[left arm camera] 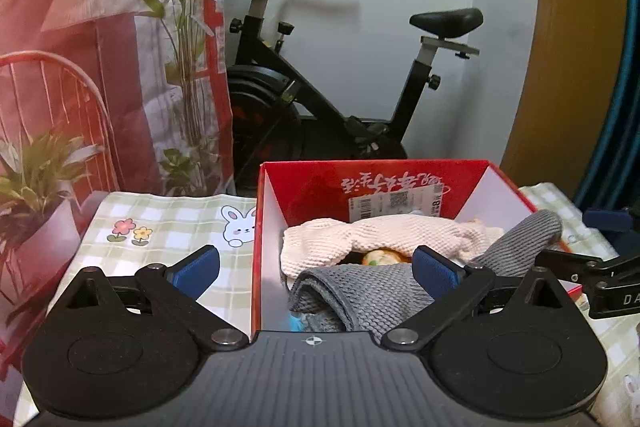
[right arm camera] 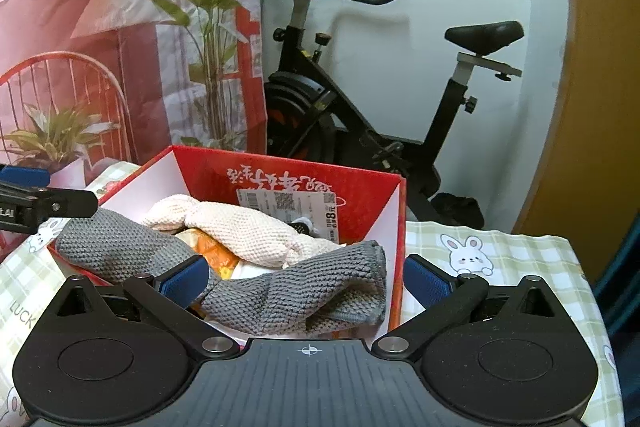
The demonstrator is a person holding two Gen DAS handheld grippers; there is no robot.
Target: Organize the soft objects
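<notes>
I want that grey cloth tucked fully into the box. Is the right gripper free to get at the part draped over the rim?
Probably yes. The right gripper is open and empty, and the grey cloth lies directly ahead between its fingers, on top of the pile in the red box. Nothing covers it.

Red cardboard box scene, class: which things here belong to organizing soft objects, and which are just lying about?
Belongs to the job:
red cardboard box
grey knitted cloth, draped over its rim
cream knitted cloth, inside
left claw, open
right claw, open

Just lying about:
black exercise bike
green checked bunny-print tablecloth
potted green plant
</notes>
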